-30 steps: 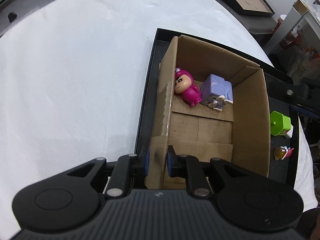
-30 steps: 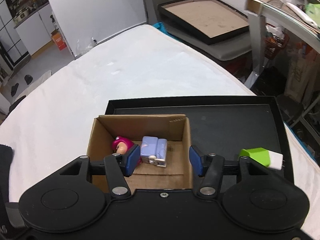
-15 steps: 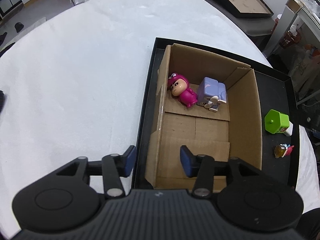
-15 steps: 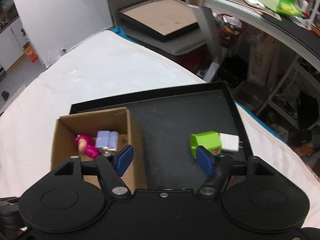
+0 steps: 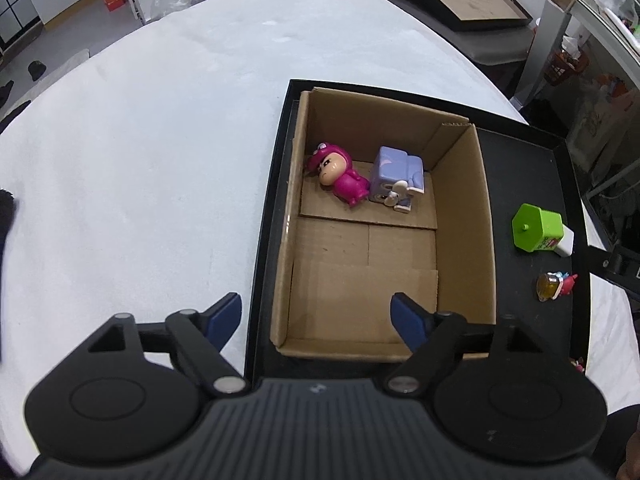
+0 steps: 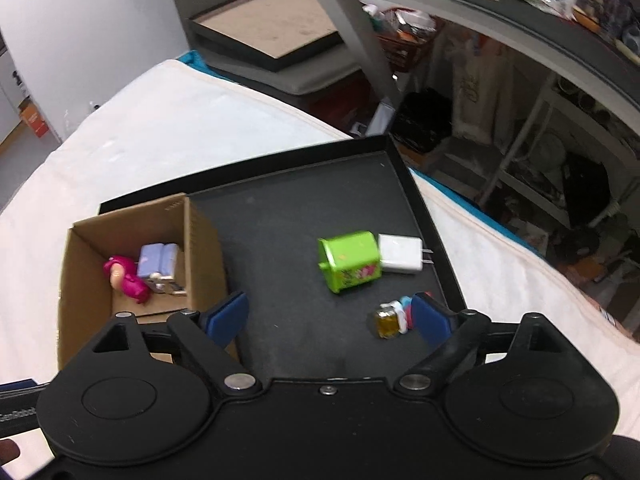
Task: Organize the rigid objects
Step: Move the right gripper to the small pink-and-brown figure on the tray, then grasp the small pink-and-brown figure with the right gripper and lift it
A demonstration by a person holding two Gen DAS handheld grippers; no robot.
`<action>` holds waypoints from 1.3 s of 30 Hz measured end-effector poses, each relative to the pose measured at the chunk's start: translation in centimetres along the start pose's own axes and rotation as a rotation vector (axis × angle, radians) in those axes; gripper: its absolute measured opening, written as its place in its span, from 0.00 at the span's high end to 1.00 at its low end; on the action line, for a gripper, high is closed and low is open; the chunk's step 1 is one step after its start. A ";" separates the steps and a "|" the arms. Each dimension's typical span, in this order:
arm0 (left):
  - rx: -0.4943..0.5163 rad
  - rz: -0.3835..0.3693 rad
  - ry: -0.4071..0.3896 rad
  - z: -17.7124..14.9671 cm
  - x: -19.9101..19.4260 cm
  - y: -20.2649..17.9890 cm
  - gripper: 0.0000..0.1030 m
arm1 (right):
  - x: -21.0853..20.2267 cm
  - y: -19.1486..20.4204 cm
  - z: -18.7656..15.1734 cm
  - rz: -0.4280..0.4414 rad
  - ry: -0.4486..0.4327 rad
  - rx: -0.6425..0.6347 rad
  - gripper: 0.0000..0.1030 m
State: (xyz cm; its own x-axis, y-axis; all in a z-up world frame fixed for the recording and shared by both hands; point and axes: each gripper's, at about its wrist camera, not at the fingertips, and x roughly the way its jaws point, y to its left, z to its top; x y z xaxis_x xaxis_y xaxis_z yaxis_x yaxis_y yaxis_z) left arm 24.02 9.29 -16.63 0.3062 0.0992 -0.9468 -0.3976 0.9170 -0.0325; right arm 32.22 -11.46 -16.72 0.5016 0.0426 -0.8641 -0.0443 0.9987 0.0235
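Note:
An open cardboard box (image 5: 464, 220) (image 6: 200, 240) stands at the left of a black tray (image 5: 532, 160) (image 6: 288, 224). Inside lie a pink figure (image 5: 340, 174) (image 6: 124, 278) and a lilac block toy (image 5: 396, 178) (image 6: 158, 262). On the tray lie a green toy (image 5: 538, 226) (image 6: 348, 260), a white charger (image 6: 400, 253) and a small amber toy (image 5: 554, 284) (image 6: 392, 320). My left gripper (image 5: 318, 318) is open and empty above the box's near left wall. My right gripper (image 6: 330, 318) is open and empty over the tray, its right finger beside the amber toy.
The tray sits on a white cloth-covered table (image 5: 140, 160). Another framed tray (image 6: 268, 36) stands beyond the table. A cluttered metal shelf (image 6: 520, 60) is to the right. The right table edge lies close to the tray.
My left gripper let go of the box's left wall, opened wide and pulled back. My right gripper swung right from over the box to over the toys on the tray.

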 end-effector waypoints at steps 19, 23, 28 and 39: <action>0.004 0.040 -0.007 -0.8 -0.3 -1.7 0.21 | 6.2 -4.8 -3.1 -0.199 0.236 0.059 0.36; -0.002 0.049 -0.006 -1.1 -0.2 -2.2 0.21 | 7.4 -5.8 -3.7 -0.233 0.278 0.058 0.39; 0.004 0.061 -0.007 -1.4 -0.1 -3.0 0.21 | 8.7 -6.7 -4.6 -0.216 0.338 0.063 0.53; 0.006 0.098 -0.004 -1.7 0.0 -4.1 0.21 | 10.5 -8.4 -5.8 -0.184 0.404 0.102 0.56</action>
State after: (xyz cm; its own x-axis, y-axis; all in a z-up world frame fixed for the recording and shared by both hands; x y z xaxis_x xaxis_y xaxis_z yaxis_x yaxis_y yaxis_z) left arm 24.19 4.88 -17.03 0.2696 0.1904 -0.9440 -0.4209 0.9049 0.0624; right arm 32.86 -19.60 -28.87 0.1148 -0.1292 -0.9849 0.1092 0.9871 -0.1167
